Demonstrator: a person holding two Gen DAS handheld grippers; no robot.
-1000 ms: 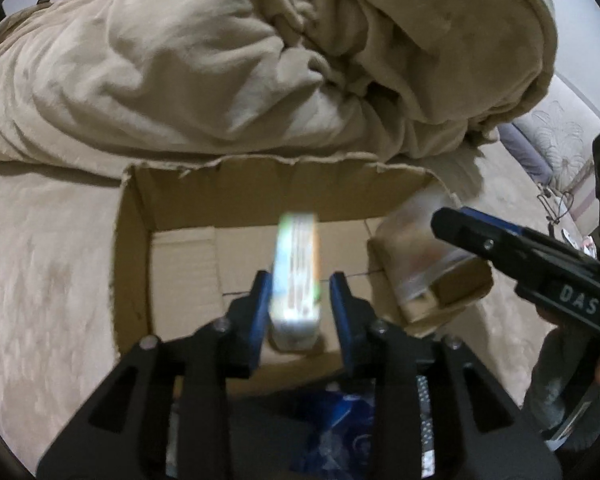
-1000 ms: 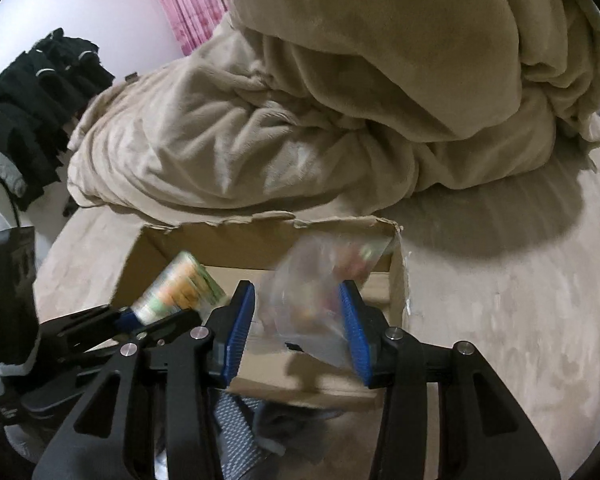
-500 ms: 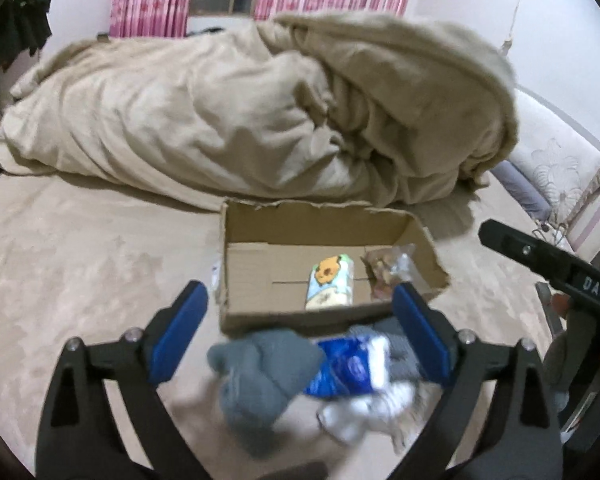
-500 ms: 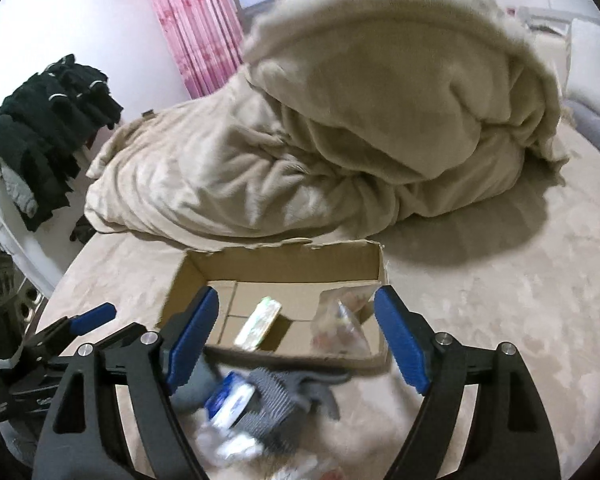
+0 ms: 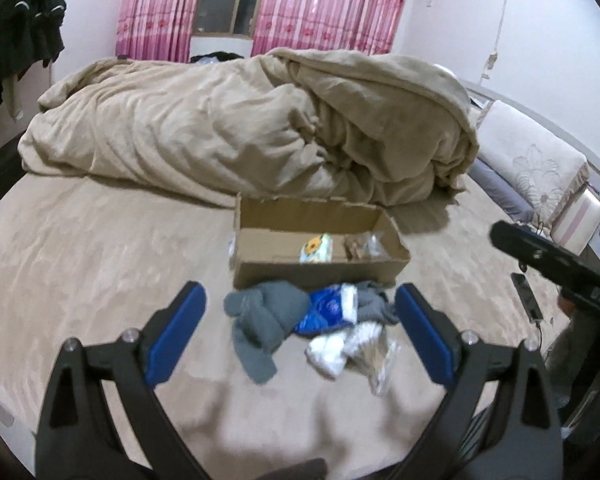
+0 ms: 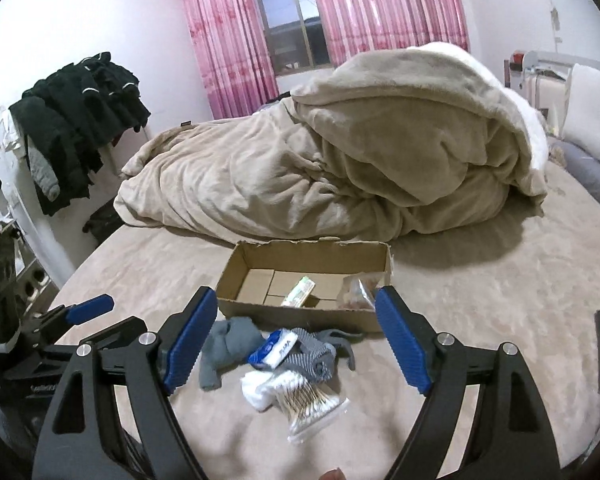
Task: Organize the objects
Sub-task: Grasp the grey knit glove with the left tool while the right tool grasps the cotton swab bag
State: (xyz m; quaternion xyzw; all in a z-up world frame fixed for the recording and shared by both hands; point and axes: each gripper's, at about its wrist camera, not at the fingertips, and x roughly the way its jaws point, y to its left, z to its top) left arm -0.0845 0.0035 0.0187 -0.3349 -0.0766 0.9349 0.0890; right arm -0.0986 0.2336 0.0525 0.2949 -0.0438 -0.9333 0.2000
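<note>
An open cardboard box [image 5: 260, 272] [image 6: 236, 268] sits on the beige bed. Inside lie a green-and-orange packet [image 5: 317, 249] [image 6: 299, 291] and a clear bag of snacks [image 5: 360, 246] [image 6: 356, 292]. In front of the box lies a pile: a grey sock [image 5: 266, 320] [image 6: 226, 344], a blue-and-white tissue pack [image 5: 328, 308] [image 6: 275, 348], a striped grey sock [image 6: 316, 354], a white sock [image 5: 328, 350] [image 6: 258, 390] and a bag of cotton swabs [image 5: 376, 360] [image 6: 310, 404]. My left gripper [image 5: 300, 332] is open and empty, back from the pile. My right gripper [image 6: 294, 340] is open and empty above the pile.
A rumpled beige blanket [image 5: 240, 128] [image 6: 340, 152] is heaped behind the box. Dark clothes [image 6: 72, 128] hang at the left wall. Pink curtains [image 6: 380, 8] cover the window. A phone [image 5: 526, 298] lies on the bed at the right. Pillows [image 5: 532, 172] stand at the far right.
Both grippers opened, let the packet and the clear bag go into the box, and pulled back and up away from it.
</note>
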